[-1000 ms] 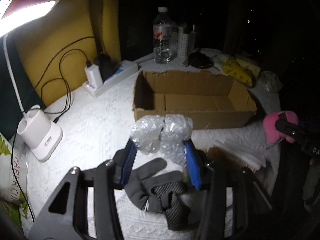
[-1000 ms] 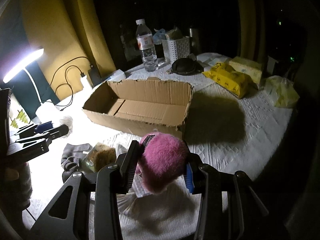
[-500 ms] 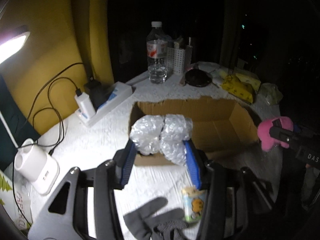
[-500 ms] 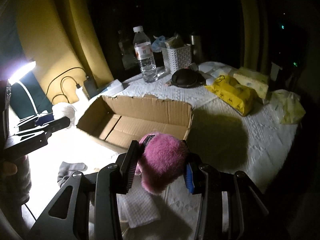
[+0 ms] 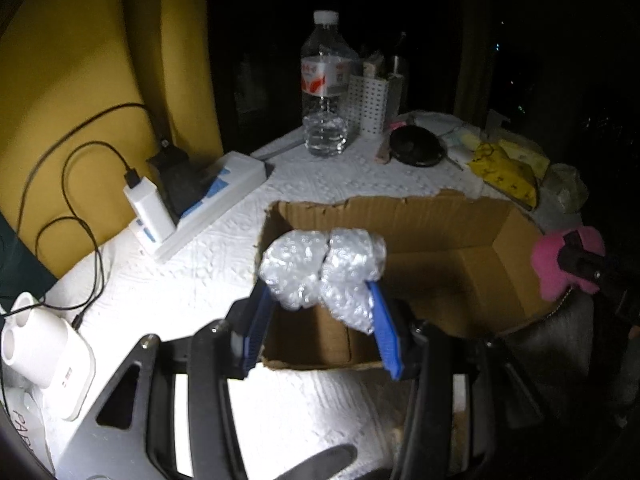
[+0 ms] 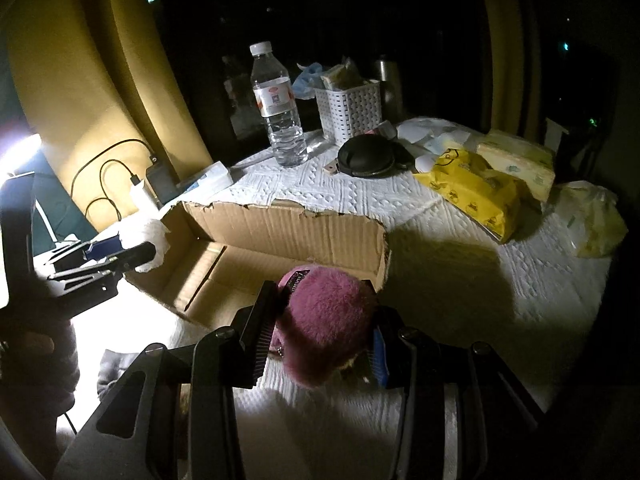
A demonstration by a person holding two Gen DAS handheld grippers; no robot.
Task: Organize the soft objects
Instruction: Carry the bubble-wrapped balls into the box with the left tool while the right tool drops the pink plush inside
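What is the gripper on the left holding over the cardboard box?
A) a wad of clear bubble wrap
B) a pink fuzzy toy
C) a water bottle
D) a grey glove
A: the left gripper is clamped on the bubble wrap, above the open cardboard box.

Left gripper (image 5: 322,300): blue pads clamp a bubble wrap wad (image 5: 322,270), held over the near left corner of the box (image 5: 440,216).
Box: open cardboard, at the middle of the table (image 5: 180,292), bare inside as far as shows.
Right gripper (image 5: 580,264): at the box's right end, closed on a pink plush (image 5: 548,260).
Far edge of table: bottle (image 5: 324,92), white perforated holder (image 5: 370,104), black round case (image 5: 416,146), yellow packs (image 5: 504,170).
Left edge: power strip (image 5: 212,204) with white charger (image 5: 146,208) and black cables (image 5: 68,184); white device (image 5: 48,360) at the near left corner.
Table: white textured cloth, brightly lit near the gripper.
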